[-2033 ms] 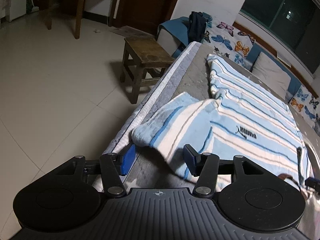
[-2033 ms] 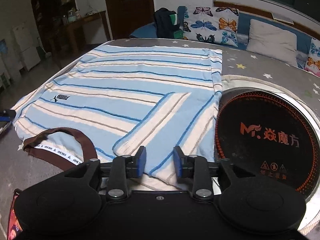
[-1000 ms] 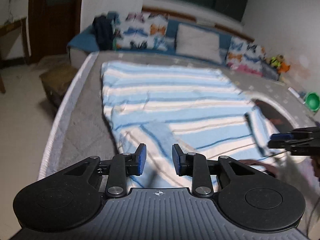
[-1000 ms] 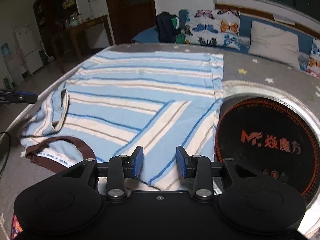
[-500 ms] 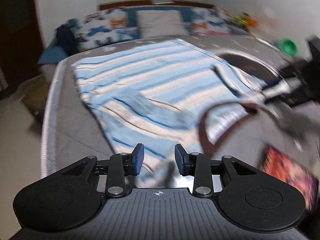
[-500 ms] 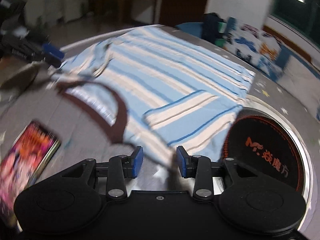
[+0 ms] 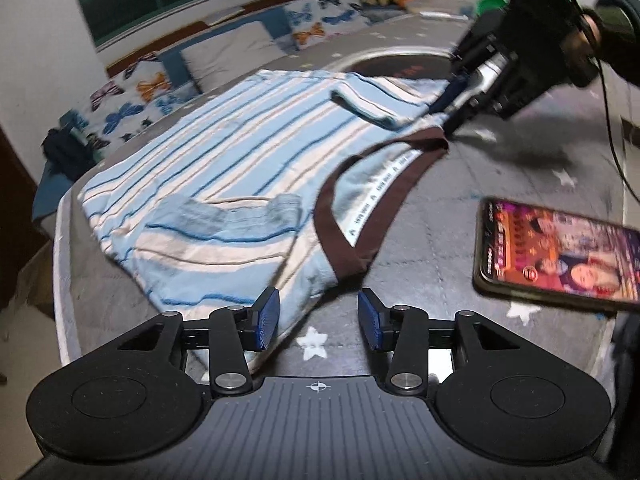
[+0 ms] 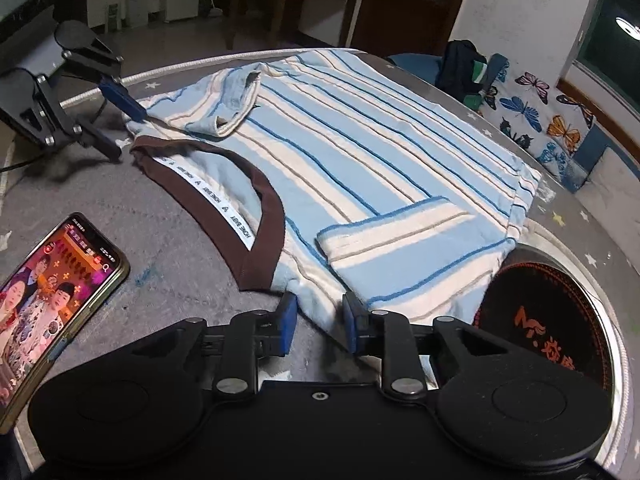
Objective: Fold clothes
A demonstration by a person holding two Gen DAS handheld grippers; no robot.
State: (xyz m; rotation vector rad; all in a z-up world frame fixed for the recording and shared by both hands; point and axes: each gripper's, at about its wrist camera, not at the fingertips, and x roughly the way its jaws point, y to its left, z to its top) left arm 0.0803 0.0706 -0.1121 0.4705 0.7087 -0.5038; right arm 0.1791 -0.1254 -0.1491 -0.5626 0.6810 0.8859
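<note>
Both grippers, left gripper [image 7: 318, 322] and right gripper [image 8: 318, 324], spread at the striped shirt's [image 8: 360, 132] shoulders; both sleeves lie folded inward, body unfolded ahead.

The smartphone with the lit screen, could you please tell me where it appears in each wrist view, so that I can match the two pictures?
Left wrist view: the smartphone lies at the right edge, right of the shirt's brown collar.
Right wrist view: the smartphone lies at the lower left, left of that collar.
Shared landmark: the brown collar of the striped shirt, with its white printed tape.
</note>
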